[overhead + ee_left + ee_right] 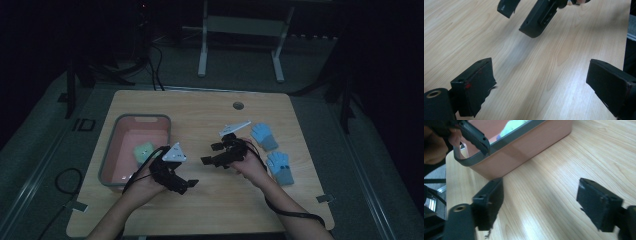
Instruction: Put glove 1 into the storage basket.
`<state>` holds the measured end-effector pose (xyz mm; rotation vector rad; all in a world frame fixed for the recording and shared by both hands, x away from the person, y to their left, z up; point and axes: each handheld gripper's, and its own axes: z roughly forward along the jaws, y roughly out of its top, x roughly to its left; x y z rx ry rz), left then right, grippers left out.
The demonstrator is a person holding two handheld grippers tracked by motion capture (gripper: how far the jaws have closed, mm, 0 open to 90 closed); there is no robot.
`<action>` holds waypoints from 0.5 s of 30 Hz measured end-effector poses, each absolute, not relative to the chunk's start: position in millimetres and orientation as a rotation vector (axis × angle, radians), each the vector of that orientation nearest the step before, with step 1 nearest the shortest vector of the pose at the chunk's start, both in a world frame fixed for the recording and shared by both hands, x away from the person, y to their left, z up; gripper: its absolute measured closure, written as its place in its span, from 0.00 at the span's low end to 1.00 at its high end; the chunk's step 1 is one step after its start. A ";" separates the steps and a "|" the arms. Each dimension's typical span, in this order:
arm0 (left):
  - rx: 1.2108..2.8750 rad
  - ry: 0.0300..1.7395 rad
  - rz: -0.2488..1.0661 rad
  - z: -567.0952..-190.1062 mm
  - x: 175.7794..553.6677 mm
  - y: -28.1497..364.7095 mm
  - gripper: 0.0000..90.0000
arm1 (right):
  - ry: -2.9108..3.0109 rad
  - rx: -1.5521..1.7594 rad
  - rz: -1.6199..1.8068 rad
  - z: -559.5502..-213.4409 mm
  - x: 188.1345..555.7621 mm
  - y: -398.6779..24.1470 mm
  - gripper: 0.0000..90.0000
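The room beyond the pale wooden worktop (210, 115) is lying in near darkness, so the white metal frame (240, 30) standing on the floor behind it is hard to make out. A small pale green soft item (143, 151) is resting inside the pink plastic bin with a grey rim (142, 118) at the worktop's left; its shape is too dim to tell in the high view, and in the right gripper view the bin's rim is cutting it off. Two light blue knitted gloves with grey cuffs are lying at the right side, one (263, 136) farther from the person and one (280, 167) nearer, just beside the person's right hand (250, 167). The fingertip marks on the nearer glove are too small to read. Letters reading roughly "ID" (83, 124) are showing on the floor left of the worktop.

The left gripper (187, 184) is hanging over bare wood near the bin, its jaws spread wide with nothing between them. The right gripper (212, 154) is facing it across the middle of the worktop, jaws likewise spread and empty. Neither is touching the gloves.
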<state>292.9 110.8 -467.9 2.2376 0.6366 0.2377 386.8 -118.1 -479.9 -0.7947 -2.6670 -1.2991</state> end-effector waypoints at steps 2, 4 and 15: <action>2.238 0.626 0.227 -471.6 292.0 104.3 0.04 | -2.657 -0.792 -1.317 -481.1 386.7 -125.6 0.23; 2.238 0.616 0.217 -474.7 291.1 99.8 0.02 | -2.659 -0.809 -1.322 -482.7 386.7 -134.0 0.20; 2.255 0.579 0.229 -498.7 284.5 80.1 0.02 | -2.783 -0.882 -1.276 -490.1 384.9 -166.0 0.26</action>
